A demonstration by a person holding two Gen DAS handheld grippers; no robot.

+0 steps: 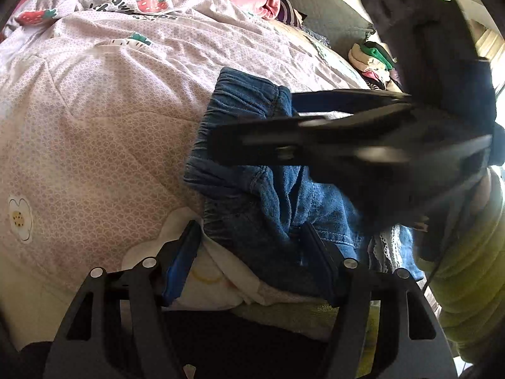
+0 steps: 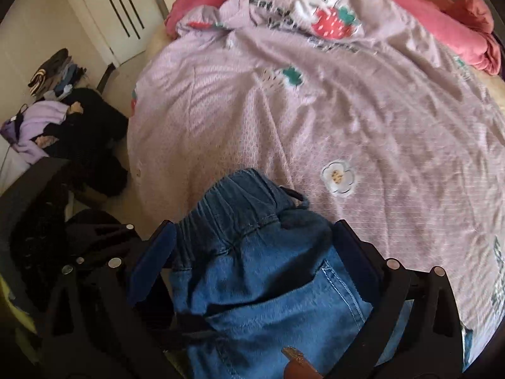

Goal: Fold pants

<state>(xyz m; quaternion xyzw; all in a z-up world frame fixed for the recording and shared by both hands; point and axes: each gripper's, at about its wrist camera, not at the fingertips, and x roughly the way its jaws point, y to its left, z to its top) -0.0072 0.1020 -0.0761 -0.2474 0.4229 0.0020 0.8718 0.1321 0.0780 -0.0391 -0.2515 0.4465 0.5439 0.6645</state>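
Your blue denim pants (image 1: 252,170) lay bunched at the near edge of the bed, on the pink quilt (image 1: 104,120) printed with strawberries and flowers, elastic waistband toward the far side. Your left gripper (image 1: 252,252) had its fingers partly spread around a fold of the denim near the waistband; you could not tell whether the pads pressed on it. Your right gripper (image 2: 252,259) stood wide over the waistband and pocket, its fingers straddling the cloth without pinching it.

Lower pants (image 2: 268,290) beyond the frame edge; motion-blurred right gripper (image 1: 252,132).
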